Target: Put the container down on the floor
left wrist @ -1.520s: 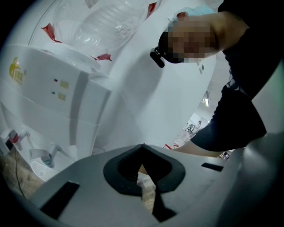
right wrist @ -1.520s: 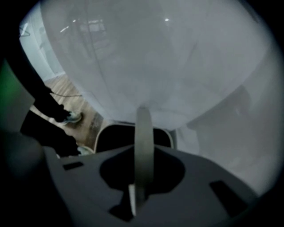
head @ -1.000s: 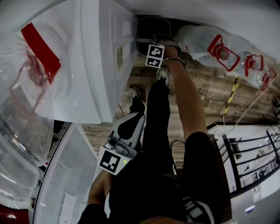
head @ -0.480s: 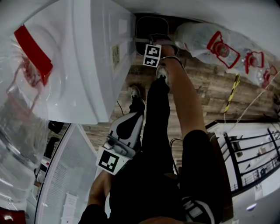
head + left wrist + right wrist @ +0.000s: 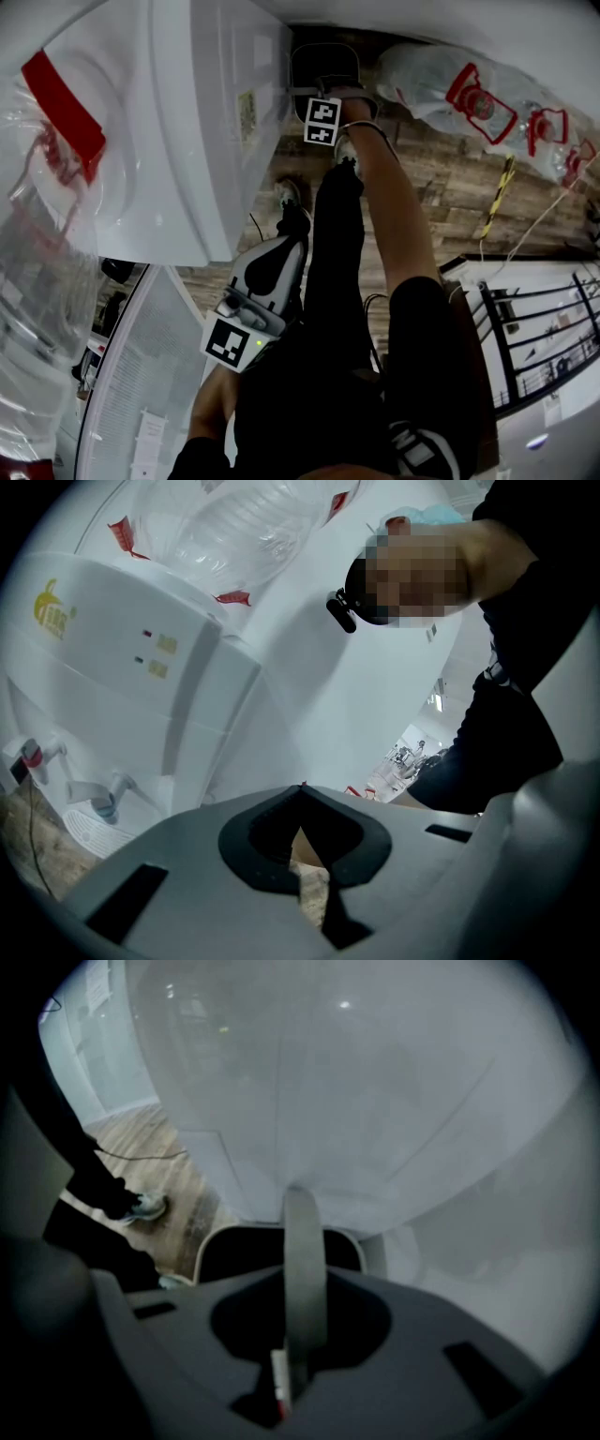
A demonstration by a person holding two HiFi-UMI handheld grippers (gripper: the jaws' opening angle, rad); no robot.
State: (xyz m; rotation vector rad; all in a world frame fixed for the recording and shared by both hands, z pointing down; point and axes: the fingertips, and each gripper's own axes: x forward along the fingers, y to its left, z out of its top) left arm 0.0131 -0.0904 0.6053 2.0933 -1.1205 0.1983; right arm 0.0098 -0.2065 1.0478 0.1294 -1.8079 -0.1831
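The container (image 5: pixel 323 58) is a dark bin with a pale rim, down beside the white water dispenser (image 5: pixel 187 141). A grey handle (image 5: pixel 303 1241) arches over its opening (image 5: pixel 234 1255). My right gripper (image 5: pixel 325 92) reaches down to it at arm's length, shut on that handle, which runs up between the jaws in the right gripper view (image 5: pixel 302 1288). I cannot tell whether the bin's bottom touches the wooden floor (image 5: pixel 450 187). My left gripper (image 5: pixel 278 258) hangs by the person's hip, shut with nothing in it (image 5: pixel 302 794).
Clear water bottles with red labels (image 5: pixel 469 94) lie on the floor right of the bin. The person's shoes (image 5: pixel 289 199) stand just behind it. A yellow-black strip (image 5: pixel 497 202) and a black railing (image 5: pixel 534 337) are at the right. The dispenser's taps (image 5: pixel 103 799) show in the left gripper view.
The right gripper and the bin have shifted slightly left and farther away in the head view. The left gripper has barely moved.
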